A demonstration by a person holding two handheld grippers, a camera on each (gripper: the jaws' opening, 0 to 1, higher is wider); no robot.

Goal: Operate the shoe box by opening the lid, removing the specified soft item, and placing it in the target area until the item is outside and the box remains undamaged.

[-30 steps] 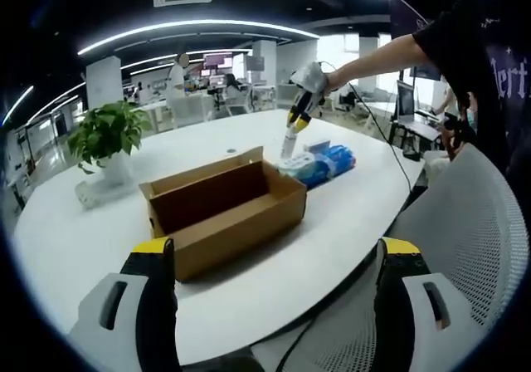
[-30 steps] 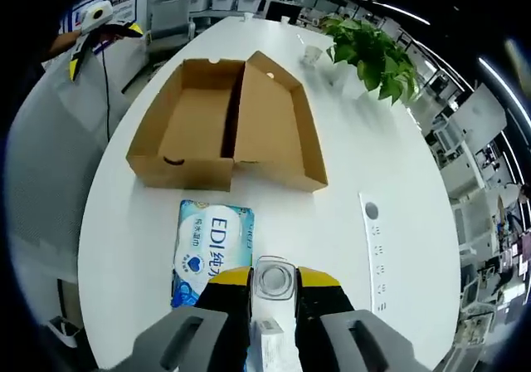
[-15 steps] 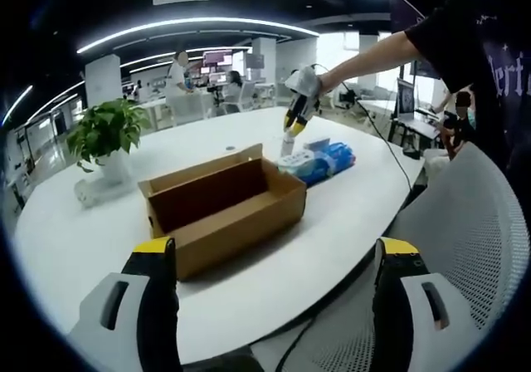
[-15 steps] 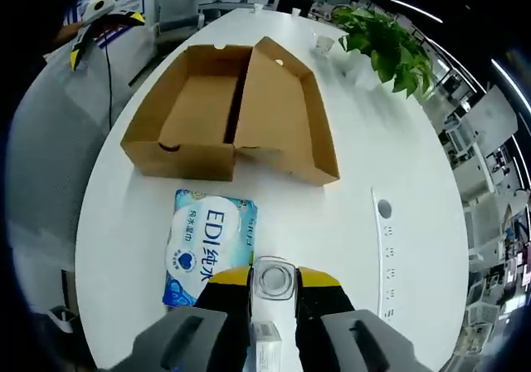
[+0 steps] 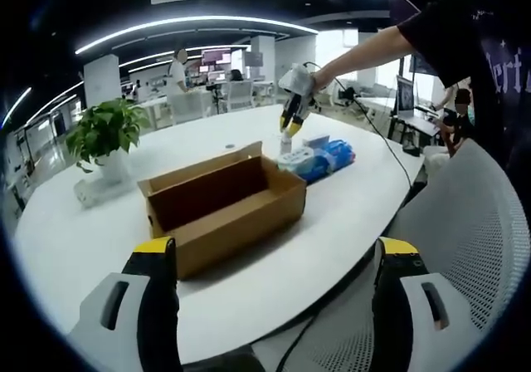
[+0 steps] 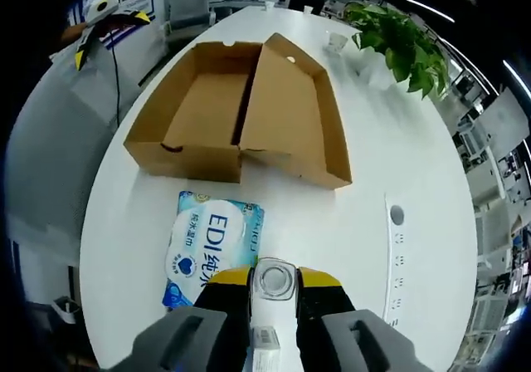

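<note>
On the white table [image 6: 348, 222], an open cardboard shoe box [image 6: 207, 115] is seen lying with its lid [image 6: 290, 110] folded back flat beside it — the inside looks bare. Just beside the box's near wall, a blue-and-white pack of tissues [image 6: 211, 243] is laid flat on the tabletop, outside the box. Between the narrowly set jaws of the right gripper [image 6: 274, 285] a small clear bottle [image 6: 274, 279] is clamped, above the pack's edge. The left gripper [image 5: 270, 260] is held back at the table's edge, its jaws spread wide with nothing between them. A potted plant [image 5: 104, 135] is seen beyond the box.
</note>
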